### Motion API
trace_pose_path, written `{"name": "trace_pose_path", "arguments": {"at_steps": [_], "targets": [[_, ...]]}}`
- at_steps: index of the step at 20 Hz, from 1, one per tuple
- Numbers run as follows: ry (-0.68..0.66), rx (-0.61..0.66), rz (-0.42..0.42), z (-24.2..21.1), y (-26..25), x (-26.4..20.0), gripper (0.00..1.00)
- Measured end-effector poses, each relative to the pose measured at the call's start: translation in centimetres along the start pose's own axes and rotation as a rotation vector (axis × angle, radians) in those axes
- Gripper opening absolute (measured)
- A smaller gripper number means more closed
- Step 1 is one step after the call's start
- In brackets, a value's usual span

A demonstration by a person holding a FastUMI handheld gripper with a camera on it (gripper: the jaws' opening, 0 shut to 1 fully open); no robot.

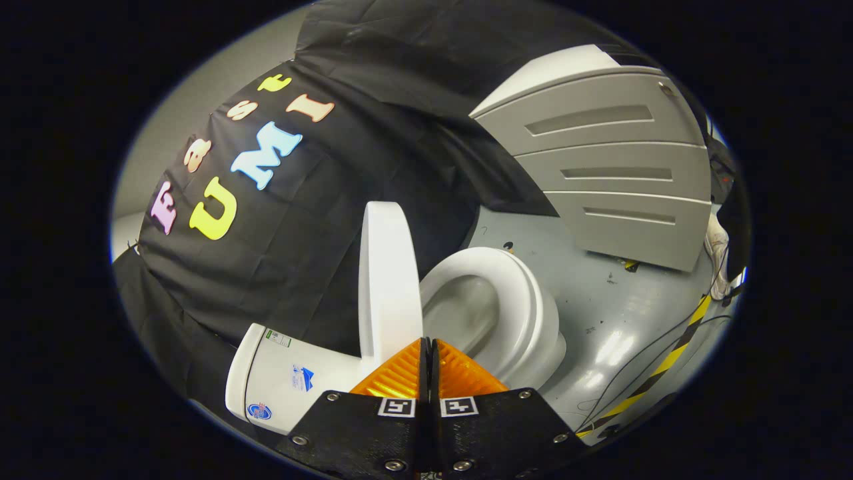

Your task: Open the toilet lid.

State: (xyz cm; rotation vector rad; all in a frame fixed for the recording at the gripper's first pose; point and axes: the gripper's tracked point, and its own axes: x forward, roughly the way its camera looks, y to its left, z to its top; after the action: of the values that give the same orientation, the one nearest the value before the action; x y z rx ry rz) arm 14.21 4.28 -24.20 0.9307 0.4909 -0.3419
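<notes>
The gripper view looks down along closed fingers [426, 360], tilted, close above the raised toilet lid [388, 280] and toilet bowl [493, 303].

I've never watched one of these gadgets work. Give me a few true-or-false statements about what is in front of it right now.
1. The toilet lid stands raised. True.
2. The gripper holds the lid. False: its fingers are closed together on nothing.
3. The seat lies down on the bowl. True.
4. A red bucket stands beyond the toilet. False: a grey drawer cabinet stands there.
</notes>
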Motion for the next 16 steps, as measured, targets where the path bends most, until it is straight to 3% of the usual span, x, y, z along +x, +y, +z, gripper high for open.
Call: {"name": "trace_pose_path", "arguments": {"at_steps": [7, 13, 16], "targets": [[-0.014, -0.178, -0.017, -0.3, 4.6, -2.0, 0.0], [-0.036, -0.243, 0.008, -0.5, 8.0, -3.2, 0.0], [-0.063, -0.363, 0.018, -1.5, 10.7, -3.8, 0.0]]}}
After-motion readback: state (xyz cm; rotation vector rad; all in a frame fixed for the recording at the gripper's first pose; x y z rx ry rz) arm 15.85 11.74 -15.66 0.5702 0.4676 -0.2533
